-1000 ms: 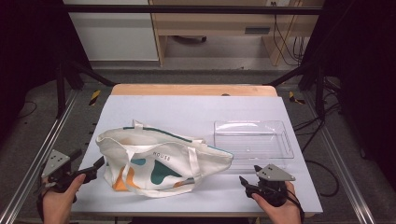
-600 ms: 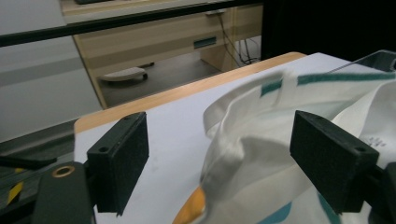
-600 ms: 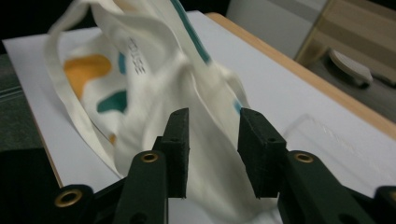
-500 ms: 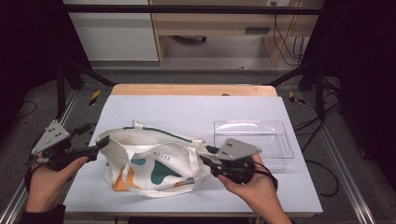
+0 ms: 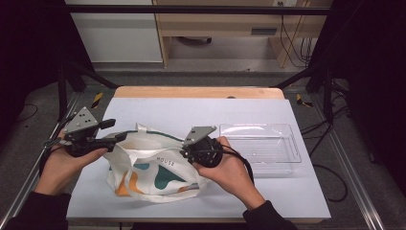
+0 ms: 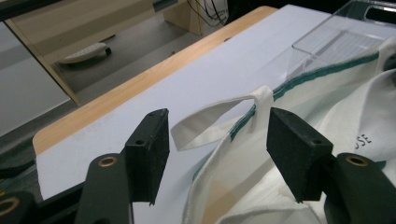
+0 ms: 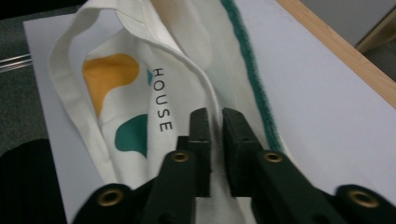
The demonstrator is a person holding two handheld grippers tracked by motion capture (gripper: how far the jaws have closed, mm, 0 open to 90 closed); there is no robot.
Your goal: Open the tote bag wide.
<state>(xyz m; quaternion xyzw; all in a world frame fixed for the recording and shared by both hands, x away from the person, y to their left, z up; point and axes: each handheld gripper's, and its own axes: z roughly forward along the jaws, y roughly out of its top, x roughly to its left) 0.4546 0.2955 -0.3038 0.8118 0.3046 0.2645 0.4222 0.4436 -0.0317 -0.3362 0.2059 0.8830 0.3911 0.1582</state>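
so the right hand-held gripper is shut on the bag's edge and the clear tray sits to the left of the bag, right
Not quite. The right hand-held gripper is indeed shut on the edge of the bag, as the right gripper view shows. But the clear tray sits to the right of the bag, not the left; the high view shows it.

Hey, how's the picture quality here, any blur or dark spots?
High view: table evenly lit, surroundings nearly black. Left gripper view: strap sharp, clear tray catches mild glare. Right gripper view: tote bag soft, lettering readable, green trim blurred.
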